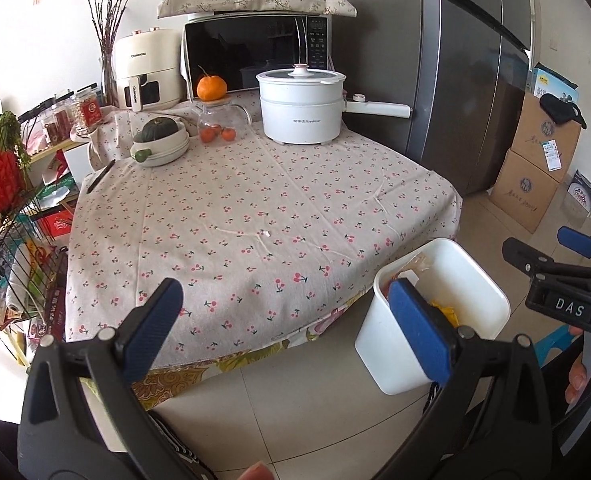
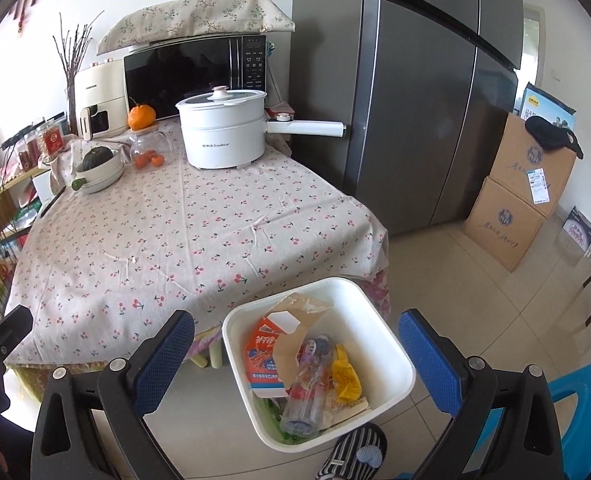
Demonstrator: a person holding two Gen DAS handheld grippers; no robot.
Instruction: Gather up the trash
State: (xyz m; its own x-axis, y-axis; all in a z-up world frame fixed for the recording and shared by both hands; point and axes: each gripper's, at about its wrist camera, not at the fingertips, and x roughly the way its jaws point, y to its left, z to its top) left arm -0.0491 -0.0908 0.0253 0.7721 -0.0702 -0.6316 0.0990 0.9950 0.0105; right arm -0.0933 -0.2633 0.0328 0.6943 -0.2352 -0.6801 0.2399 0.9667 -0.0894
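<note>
Below, white bin (image 2: pixel 379 322) upright, clear bottle (image 2: pixel 309 388) inside lying neck-up, right gripper (image 2: pixel 295 364) wide, empty

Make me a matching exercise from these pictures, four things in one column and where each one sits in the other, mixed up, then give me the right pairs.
Things:
1. plastic bottle
2. big orange
3. dark green squash
4. black cloth

Places:
A. on top of the cardboard boxes
B. on the lid of the glass jar
C. in the white bin on the floor
D. in the white bowl on the table

Pairs: 1-C, 2-B, 3-D, 4-A
</note>
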